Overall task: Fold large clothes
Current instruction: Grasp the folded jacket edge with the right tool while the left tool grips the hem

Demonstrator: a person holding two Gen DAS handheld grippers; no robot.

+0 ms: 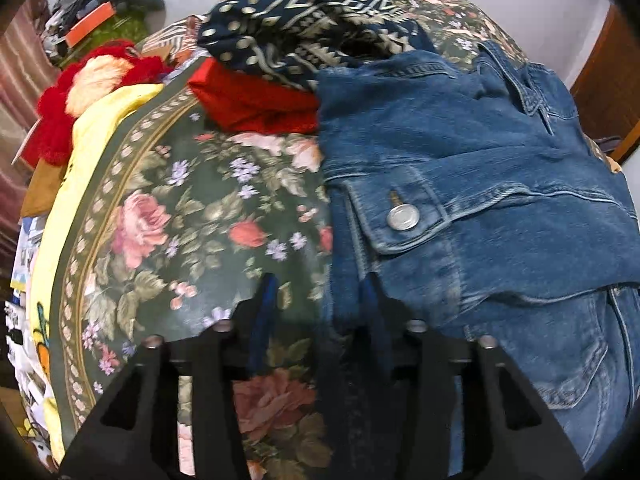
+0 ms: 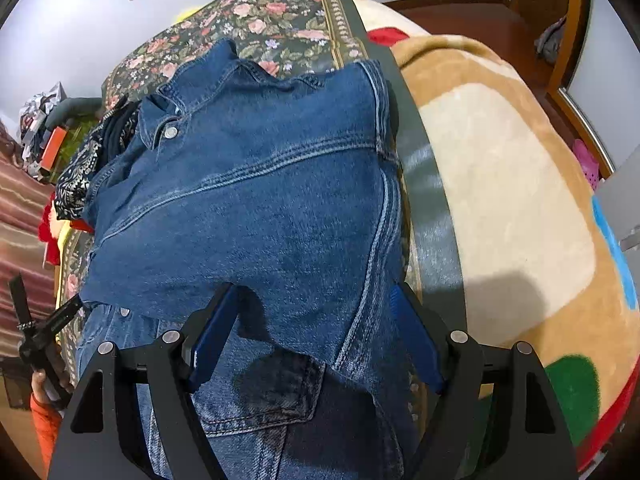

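Observation:
A blue denim jacket [image 1: 480,160] lies partly folded on a floral bedspread [image 1: 192,208], its buttoned cuff [image 1: 402,216] turned up at the left edge. In the right wrist view the jacket [image 2: 256,200] fills the middle, collar at the far end. My left gripper [image 1: 320,292] is open, its fingers straddling the jacket's left edge near the bedspread. My right gripper [image 2: 316,300] is open and empty just above the jacket's near fold, fingers wide apart.
A navy patterned garment [image 1: 304,28] and a red garment [image 1: 256,104] lie beyond the jacket. A red plush toy [image 1: 80,92] and clutter sit at the far left. A tan blanket [image 2: 512,200] covers the bed to the right. The left gripper's handle [image 2: 44,328] shows at lower left.

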